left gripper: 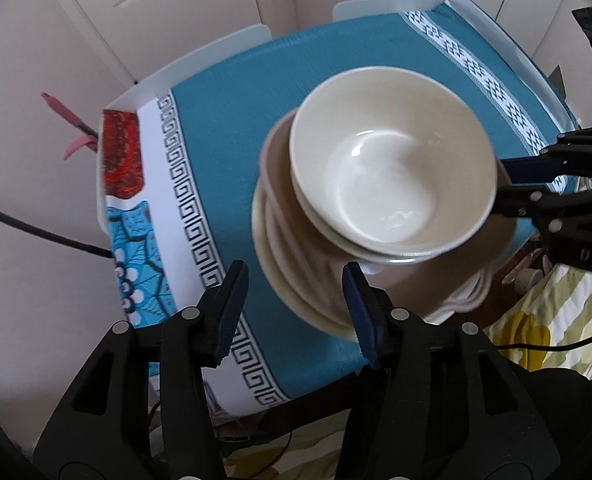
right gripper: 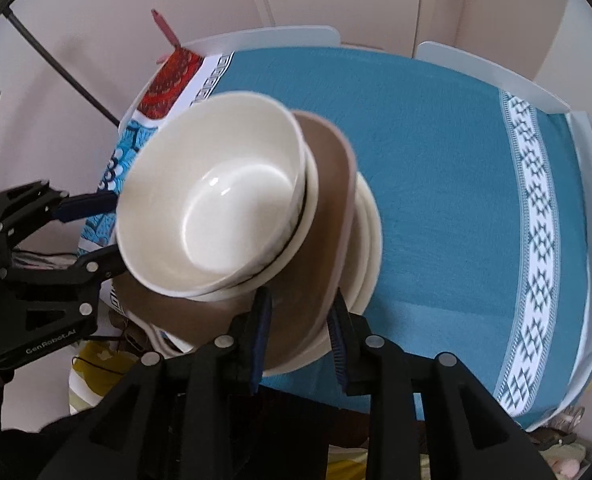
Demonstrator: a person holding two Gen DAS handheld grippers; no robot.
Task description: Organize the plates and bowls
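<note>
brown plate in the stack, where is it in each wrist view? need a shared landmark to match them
Left wrist: brown plate just left of centre, its rim showing left of and below the top white bowl.
Right wrist: brown plate at centre, showing right of and below the top white bowl.
Shared landmark: the red patch at the tablecloth corner, left edge in the left wrist view, upper left in the right wrist view.

"GenRobot.AI" stands in pale letters on the black body of the left tool (right gripper: 114,224).
</note>
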